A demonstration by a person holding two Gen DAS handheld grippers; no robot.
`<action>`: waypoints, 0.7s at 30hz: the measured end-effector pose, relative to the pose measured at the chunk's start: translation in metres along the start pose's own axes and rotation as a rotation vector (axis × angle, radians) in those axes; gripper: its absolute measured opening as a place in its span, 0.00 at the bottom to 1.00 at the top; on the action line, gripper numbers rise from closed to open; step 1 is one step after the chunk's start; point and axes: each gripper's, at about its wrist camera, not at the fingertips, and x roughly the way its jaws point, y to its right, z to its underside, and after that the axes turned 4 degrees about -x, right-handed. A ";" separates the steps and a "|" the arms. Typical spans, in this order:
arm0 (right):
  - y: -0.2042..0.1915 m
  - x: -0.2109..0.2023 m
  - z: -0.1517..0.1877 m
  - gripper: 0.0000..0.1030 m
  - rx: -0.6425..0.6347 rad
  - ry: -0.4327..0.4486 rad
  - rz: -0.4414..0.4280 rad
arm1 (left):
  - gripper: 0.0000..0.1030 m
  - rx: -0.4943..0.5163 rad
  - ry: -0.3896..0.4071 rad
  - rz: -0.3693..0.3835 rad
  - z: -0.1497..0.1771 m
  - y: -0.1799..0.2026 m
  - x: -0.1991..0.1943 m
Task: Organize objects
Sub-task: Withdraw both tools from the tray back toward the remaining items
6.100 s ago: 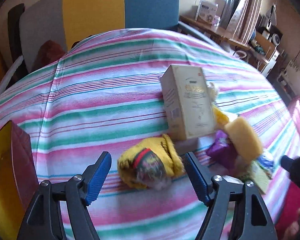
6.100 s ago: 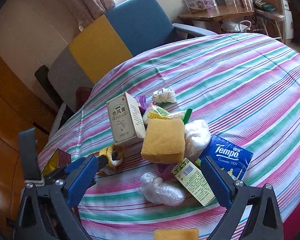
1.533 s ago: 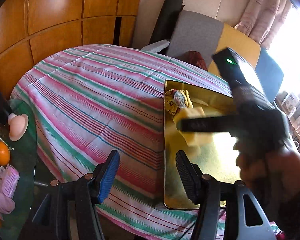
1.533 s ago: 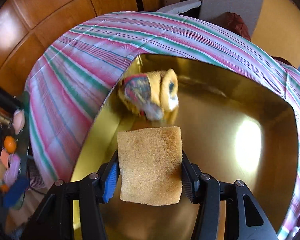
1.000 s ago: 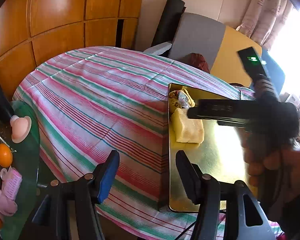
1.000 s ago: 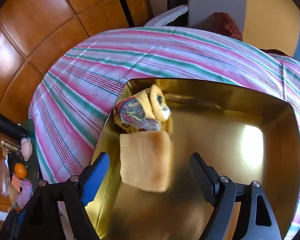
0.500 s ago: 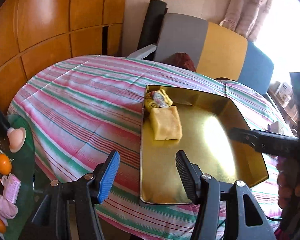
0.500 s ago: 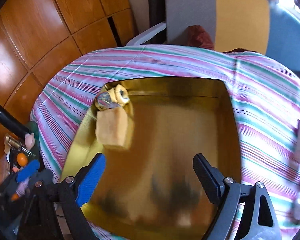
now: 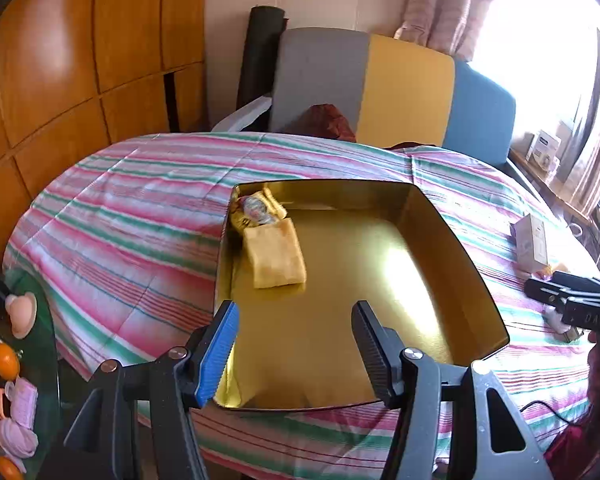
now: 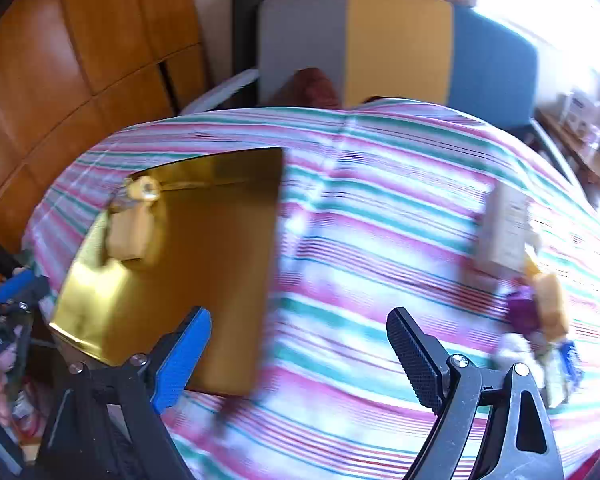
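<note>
Left wrist view. Left gripper (image 9: 294, 344): fingers apart, nothing between them, poised over the near rim of the gold tray (image 9: 476, 280), which lies on the table (image 9: 132, 224) under a striped cloth. Tray contents, both tucked into the far left corner: one yellow sponge (image 9: 277, 256), lying flat, and one small yellow plush toy (image 9: 256, 210) just behind it, touching or nearly so (packing from a corner leaves the rest of the floor free for later items). Rest of the tray bare. At the right edge: the right gripper (image 9: 572, 300), seen side-on, over the table beyond the tray's right rim, near a beige carton (image 9: 532, 244) standing upright. A multicoloured chair (image 9: 396, 92) stands behind the table.

Right wrist view (blurred). Right gripper (image 10: 298, 354): fingers wide apart and empty, spanning the tray's right rim and bare cloth. Gold tray (image 10: 172, 280) to the left, sponge (image 10: 130, 232) and plush toy (image 10: 140, 190) visible in its far corner. Unsorted stock at the right: the beige carton (image 10: 504, 228), a second yellow sponge (image 10: 554, 304), a purple item (image 10: 522, 314) and some pale and blue packets too smeared to name. Judged status: two items filed, pile still to fetch, the right gripper faces it
</note>
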 end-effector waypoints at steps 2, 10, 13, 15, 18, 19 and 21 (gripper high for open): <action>0.024 -0.004 0.002 0.88 0.021 0.003 0.040 | 0.57 0.013 0.000 0.005 -0.002 0.006 0.000; 0.114 -0.028 0.010 0.89 0.130 0.068 0.201 | 0.57 0.067 -0.017 0.029 -0.001 0.031 0.005; 0.151 -0.037 0.011 0.90 0.188 0.122 0.287 | 0.58 0.094 -0.028 0.038 0.001 0.042 0.007; 0.182 -0.041 0.017 0.90 0.267 0.169 0.344 | 0.58 0.117 -0.030 0.044 0.002 0.051 0.007; 0.221 -0.042 0.034 0.90 0.424 0.202 0.388 | 0.58 0.148 -0.030 0.051 0.001 0.064 0.008; 0.236 -0.041 0.041 0.90 0.495 0.187 0.393 | 0.58 0.156 -0.028 0.056 0.000 0.070 0.008; 0.256 -0.041 0.049 0.90 0.610 0.172 0.386 | 0.57 0.167 -0.027 0.069 -0.001 0.078 0.009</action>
